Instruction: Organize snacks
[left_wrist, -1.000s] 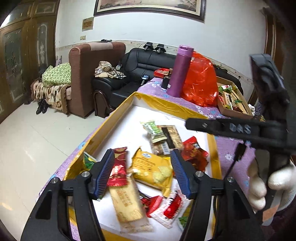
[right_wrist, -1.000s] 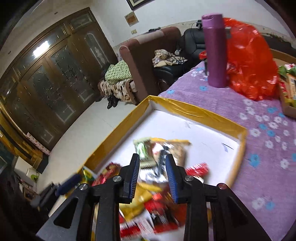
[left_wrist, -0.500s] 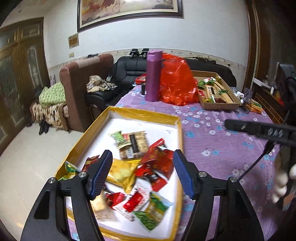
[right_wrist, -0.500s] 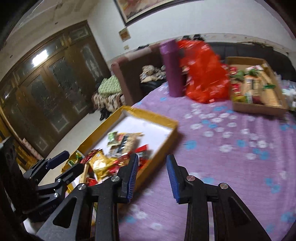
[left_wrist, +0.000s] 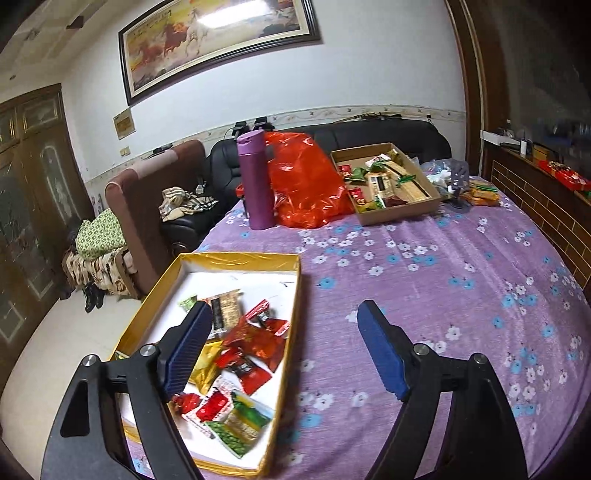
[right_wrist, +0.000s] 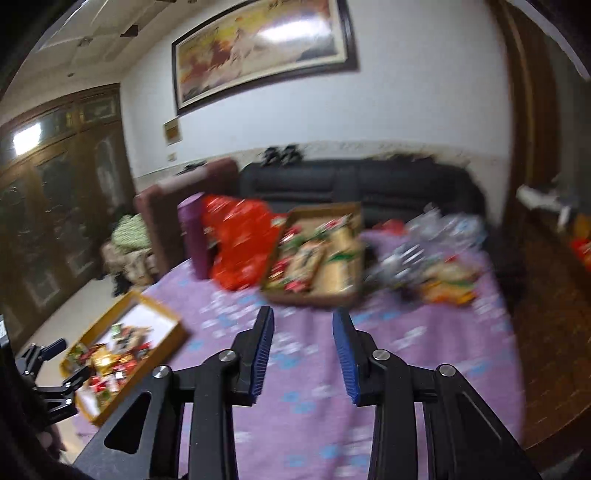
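**Snacks split between two boxes, both claws empty**

The gold-rimmed box (left_wrist: 236, 256) at the near left of the worktop (left_wrist: 424, 280) holds a loose heap of snack packets (left_wrist: 251, 343): red, gold and green wrappers lying overlapped and unsorted, with its far half bare. Well apart, at the far side, the brown cardboard box (left_wrist: 400, 214) carries more packets, and a few orange ones (left_wrist: 482, 195) lie on the cloth just beside it. The left claw (left_wrist: 284, 350) hovers with its fingers wide apart, one over the gold-rimmed box and the other over the cloth, holding nothing. The right claw (right_wrist: 303, 354) is likewise parted and empty, pointing toward the cardboard box; that view is blurred. Judging by this, some gathering looks done, but which box is the destination cannot be told, and packets remain in both.
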